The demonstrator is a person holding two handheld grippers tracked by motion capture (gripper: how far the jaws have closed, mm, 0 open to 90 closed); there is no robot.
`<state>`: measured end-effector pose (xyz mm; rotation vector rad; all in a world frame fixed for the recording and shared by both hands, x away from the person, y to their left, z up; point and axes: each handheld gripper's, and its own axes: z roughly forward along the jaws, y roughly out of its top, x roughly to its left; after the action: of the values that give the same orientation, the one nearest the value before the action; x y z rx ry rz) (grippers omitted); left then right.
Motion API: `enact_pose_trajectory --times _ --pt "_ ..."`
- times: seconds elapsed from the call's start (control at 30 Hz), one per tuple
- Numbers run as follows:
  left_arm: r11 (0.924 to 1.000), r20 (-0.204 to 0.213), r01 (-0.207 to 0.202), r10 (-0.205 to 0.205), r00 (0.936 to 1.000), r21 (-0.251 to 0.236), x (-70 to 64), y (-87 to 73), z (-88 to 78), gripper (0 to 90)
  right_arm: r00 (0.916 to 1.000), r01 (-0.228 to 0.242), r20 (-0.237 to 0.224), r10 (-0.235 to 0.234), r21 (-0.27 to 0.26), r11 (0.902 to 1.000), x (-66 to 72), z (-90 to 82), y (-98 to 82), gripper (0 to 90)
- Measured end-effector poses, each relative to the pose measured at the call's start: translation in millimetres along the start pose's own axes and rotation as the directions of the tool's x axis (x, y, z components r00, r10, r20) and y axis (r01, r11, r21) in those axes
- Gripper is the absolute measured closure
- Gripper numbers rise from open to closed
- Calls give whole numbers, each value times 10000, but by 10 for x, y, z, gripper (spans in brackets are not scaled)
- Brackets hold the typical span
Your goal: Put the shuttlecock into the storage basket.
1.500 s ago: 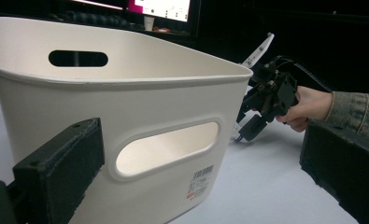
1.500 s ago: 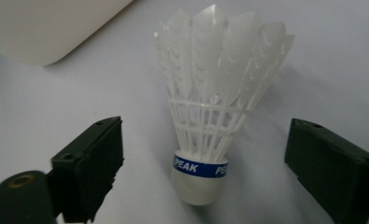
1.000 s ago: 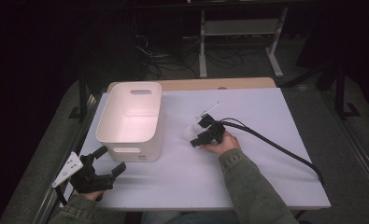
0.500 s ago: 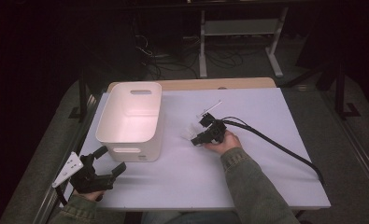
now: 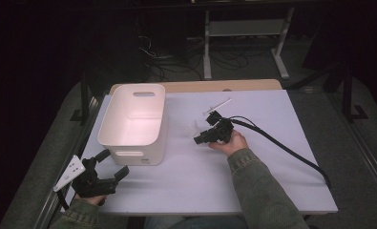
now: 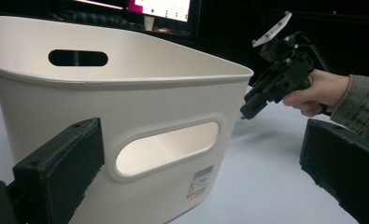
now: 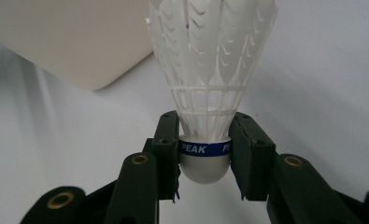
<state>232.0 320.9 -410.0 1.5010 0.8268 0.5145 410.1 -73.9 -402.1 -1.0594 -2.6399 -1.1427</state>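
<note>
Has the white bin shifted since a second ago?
No. The white bin sits at the same spot against the table's left edge.

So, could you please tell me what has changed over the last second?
The right gripper has just been closing its jaws, which now clamp the shuttlecock at its base. Its hand hardly shifted. The left gripper stayed put with jaws open near the white bin, and the bin has not moved.

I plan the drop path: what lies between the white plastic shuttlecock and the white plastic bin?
Only bare white tabletop separates the shuttlecock from the bin, seen in the high view.
</note>
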Motion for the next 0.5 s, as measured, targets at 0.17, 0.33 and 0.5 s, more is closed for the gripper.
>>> enact_pose_trajectory --times 0.17,0.33,0.5 --pt "10000 13 76 -76 10000 -45 -7 -1 5 0 9994 10 -343 -25 -415 9991 50 -113 44 634" --pt "10000 16 37 -37 10000 -31 -4 0 6 0 9984 5 -566 -43 -673 9977 98 -189 99 635" --pt "10000 24 36 -36 10000 -21 -2 0 7 0 9958 198 -870 -278 -917 9956 169 -243 178 635"
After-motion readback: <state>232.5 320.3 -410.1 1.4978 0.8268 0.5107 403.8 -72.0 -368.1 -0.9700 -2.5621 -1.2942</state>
